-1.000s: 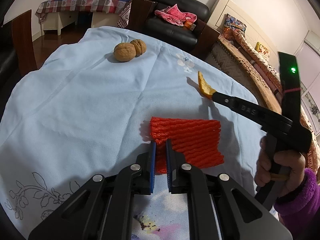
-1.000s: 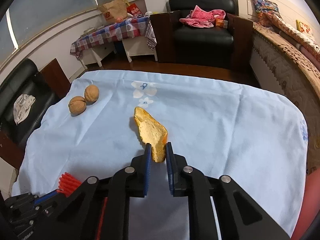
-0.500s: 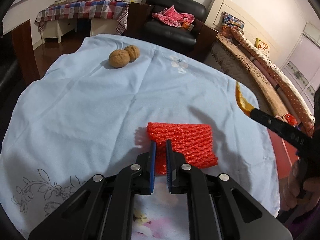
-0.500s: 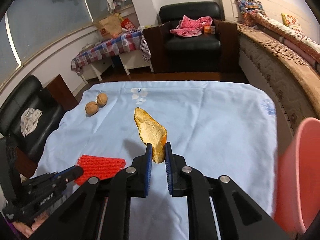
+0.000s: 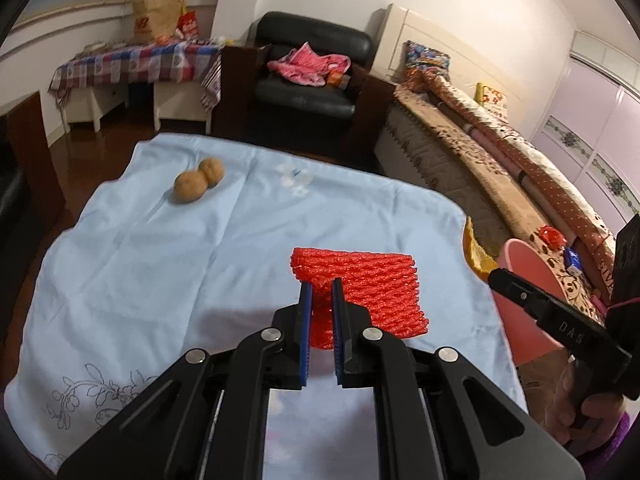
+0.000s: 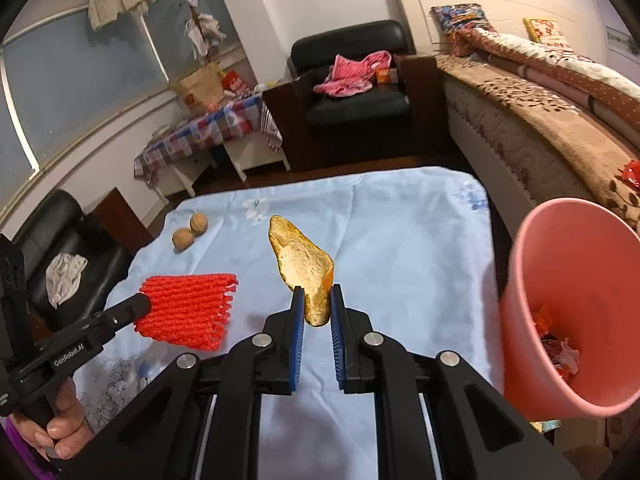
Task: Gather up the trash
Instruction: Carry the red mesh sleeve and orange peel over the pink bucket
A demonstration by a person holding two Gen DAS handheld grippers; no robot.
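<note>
Two bits of trash are up off the surface, each pinched in its own hand-held gripper. The red foam net hangs from the left hand-held gripper, whose blue pads are clamped on its near edge; in the right wrist view the net juts sideways from those tips, clear of the blue cloth. The orange peel stands tilted in the right hand-held gripper, jaws closed on its lower end, pale inner side facing the camera. From the left wrist view the peel shows only as a yellow sliver just past the cloth's right edge, in front of the pink bin.

That bin stands just beside the surface on the right, its mouth tipped toward the camera, with scraps of red and white litter inside. The peel is near it but not over its opening.

Farther back on the cloth lie two walnuts, touching each other, well apart from both pieces of trash. A person's hand grips the left handle at the lower left.
</note>
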